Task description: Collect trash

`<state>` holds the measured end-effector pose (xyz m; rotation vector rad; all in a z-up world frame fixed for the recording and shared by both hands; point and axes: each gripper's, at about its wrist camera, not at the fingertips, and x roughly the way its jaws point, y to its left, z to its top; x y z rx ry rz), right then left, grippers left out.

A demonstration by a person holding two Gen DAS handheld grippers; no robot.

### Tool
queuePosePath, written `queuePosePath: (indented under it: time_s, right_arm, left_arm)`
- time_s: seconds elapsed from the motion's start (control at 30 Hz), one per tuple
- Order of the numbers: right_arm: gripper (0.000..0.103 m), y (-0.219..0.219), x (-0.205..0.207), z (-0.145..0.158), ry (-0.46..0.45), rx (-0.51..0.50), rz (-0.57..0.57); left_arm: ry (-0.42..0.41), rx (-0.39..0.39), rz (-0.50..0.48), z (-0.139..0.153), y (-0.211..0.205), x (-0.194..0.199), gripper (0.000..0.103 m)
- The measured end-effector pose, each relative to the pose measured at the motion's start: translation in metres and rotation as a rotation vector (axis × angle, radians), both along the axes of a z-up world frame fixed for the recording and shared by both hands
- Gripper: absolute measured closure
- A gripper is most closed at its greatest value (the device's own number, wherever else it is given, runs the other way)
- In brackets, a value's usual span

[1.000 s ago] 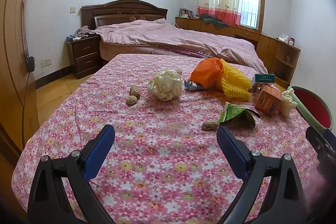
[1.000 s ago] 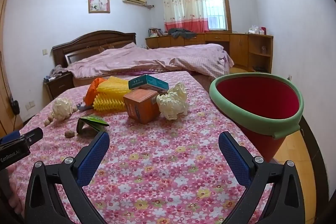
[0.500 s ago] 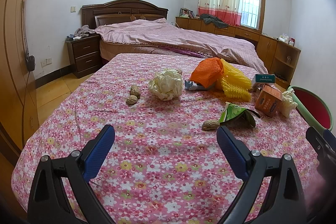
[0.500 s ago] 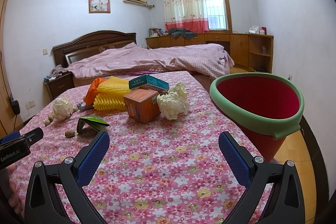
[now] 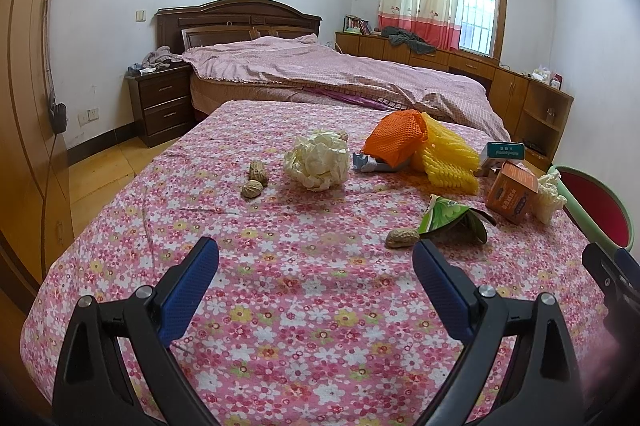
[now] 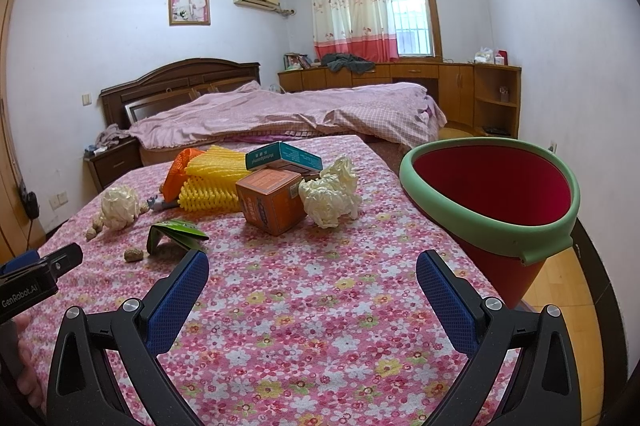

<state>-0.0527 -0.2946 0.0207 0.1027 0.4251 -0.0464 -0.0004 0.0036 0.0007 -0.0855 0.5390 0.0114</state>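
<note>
Both grippers hover over the flowered cloth [image 5: 304, 290], empty — the left gripper [image 5: 316, 268] with its blue pads spread wide at the bottom of its frame, the right gripper [image 6: 312, 280] likewise apart. In the left view a peanut [image 5: 401, 238] lies just above the right pad, touching a green wrapper [image 5: 450, 218]. A crumpled paper ball [image 5: 318, 160] sits at centre, two peanuts [image 5: 254, 182] to its left. In the right view an orange box [image 6: 270, 200] stands at centre, and the red bin [image 6: 496, 194] with its green rim fills the right side.

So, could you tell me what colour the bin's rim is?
Green rim, red inside; clearest in the right wrist view.
</note>
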Motion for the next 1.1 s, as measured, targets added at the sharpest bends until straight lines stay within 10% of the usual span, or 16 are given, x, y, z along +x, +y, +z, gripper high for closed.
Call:
queuePosePath:
  time_s: [1.1]
  right_arm:
    - [0.000,-0.0001,-0.0009,-0.0002,-0.005,0.001,-0.002]
  left_arm:
    - [-0.001,-0.011,0.003,-0.0016,-0.0009,-0.0004,0.006]
